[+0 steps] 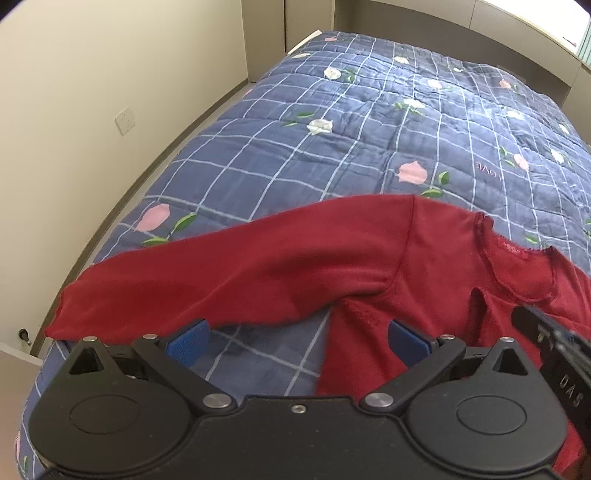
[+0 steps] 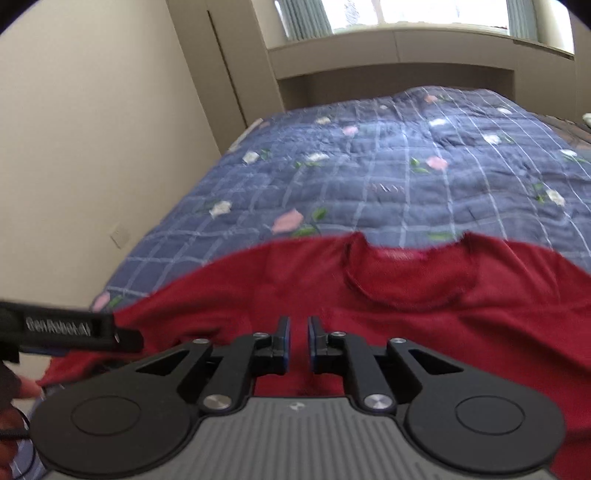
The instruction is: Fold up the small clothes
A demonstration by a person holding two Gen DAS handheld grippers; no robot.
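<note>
I see the red top (image 1: 388, 266) spread flat on the bed (image 1: 332, 147), its sleeve's long axis running leftward from the neckline (image 1: 517, 266), just ahead of my released left hand-held gripper (image 1: 299, 338), nearer than the almost-closed, empty right hand-held gripper (image 2: 298, 341).

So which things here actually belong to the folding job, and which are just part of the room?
Part of the job:
- red long-sleeved top, spread on the bed
- left gripper, open
- right gripper, narrow gap, nothing between its pads

Just there:
- blue checked floral quilt
- wall socket
- window
</note>
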